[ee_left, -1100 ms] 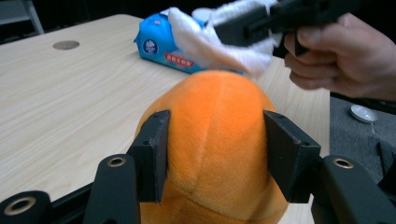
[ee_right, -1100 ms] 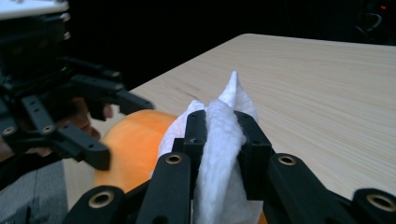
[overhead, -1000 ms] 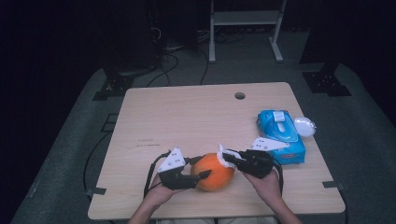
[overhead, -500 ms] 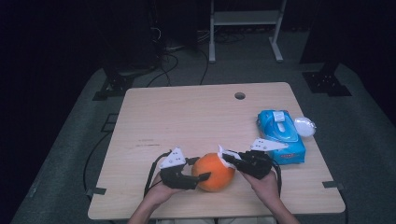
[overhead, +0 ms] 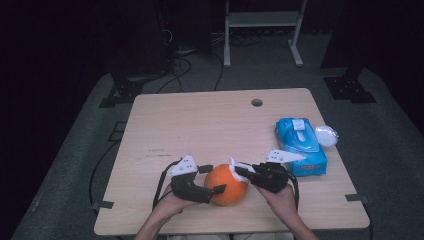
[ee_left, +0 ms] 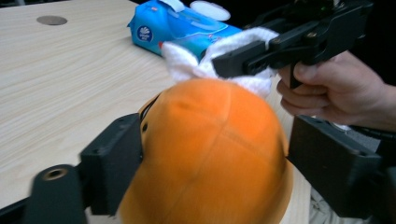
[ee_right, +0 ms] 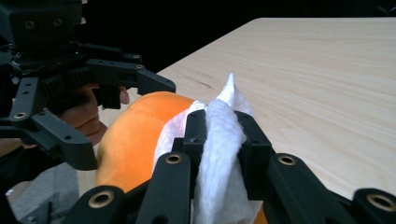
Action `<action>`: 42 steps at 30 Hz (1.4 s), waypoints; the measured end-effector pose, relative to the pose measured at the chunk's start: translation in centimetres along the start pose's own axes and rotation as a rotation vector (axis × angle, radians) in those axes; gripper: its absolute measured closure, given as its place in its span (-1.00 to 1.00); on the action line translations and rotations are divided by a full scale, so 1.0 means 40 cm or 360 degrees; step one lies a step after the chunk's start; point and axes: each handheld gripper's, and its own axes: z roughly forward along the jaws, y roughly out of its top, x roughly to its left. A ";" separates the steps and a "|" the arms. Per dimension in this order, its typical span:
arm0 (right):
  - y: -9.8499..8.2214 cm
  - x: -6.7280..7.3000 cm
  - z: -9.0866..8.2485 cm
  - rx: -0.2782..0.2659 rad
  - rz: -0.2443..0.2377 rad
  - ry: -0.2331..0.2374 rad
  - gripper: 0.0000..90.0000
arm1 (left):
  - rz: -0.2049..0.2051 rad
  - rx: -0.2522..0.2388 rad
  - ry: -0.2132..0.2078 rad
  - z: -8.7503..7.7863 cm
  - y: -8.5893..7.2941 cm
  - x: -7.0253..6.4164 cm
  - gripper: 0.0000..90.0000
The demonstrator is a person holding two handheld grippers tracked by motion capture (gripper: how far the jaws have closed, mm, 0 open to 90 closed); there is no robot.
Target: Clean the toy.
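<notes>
Resting at the six o'clock edge of the pale wooden desk (overhead: 200, 125), the orange ball (overhead: 227, 184) sits between the just-opened left claw (overhead: 214, 181); the right claw (overhead: 241, 172) pinches a white wipe (ee_right: 219, 140). Dark room, grey floor (overhead: 75, 165).

Round orange plush ball (overhead: 227, 184), white wipe (overhead: 234, 168) against it

One camera looks down from above the table (overhead: 200, 125). Two ride the grippers, close in, facing each other across the orange ball (ee_left: 210, 149).
</notes>
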 end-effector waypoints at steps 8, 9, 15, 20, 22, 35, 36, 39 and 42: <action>0.027 0.039 -0.013 -0.0035 -0.0100 0.0018 0.69 | 0.0061 -0.0032 0.0092 0.010 -0.004 -0.012 -0.29; 0.032 0.051 -0.013 -0.0042 -0.0129 0.0036 0.69 | 0.0076 -0.0021 0.0078 0.011 -0.002 -0.016 -0.28; 0.025 0.045 -0.003 0.0004 -0.0187 -0.0034 0.69 | 0.0085 -0.0023 -0.0083 0.003 -0.004 -0.017 -0.35; 0.023 0.015 -0.011 -0.0009 -0.0150 -0.0082 0.69 | 0.0134 0.0004 -0.0007 0.021 -0.004 -0.023 -0.60; 0.024 0.019 -0.010 -0.0005 -0.0155 -0.0078 0.69 | 0.0209 0.0053 0.0045 0.036 -0.015 -0.026 -0.61; 0.047 0.071 -0.017 -0.0067 -0.0221 0.0034 0.69 | 0.0198 0.0013 0.0055 -0.006 0.011 -0.040 -0.13; 0.043 0.064 -0.016 -0.0054 -0.0205 0.0018 0.69 | 0.0206 0.0022 0.0051 -0.002 0.008 -0.040 -0.15; 0.024 0.033 -0.008 -0.0029 -0.0157 -0.0006 0.69 | 0.0192 0.0007 0.0017 0.007 0.003 -0.031 -0.40; 0.022 0.018 -0.011 -0.0032 -0.0135 -0.0026 0.69 | 0.0231 0.0007 0.0034 0.018 -0.008 -0.025 -0.56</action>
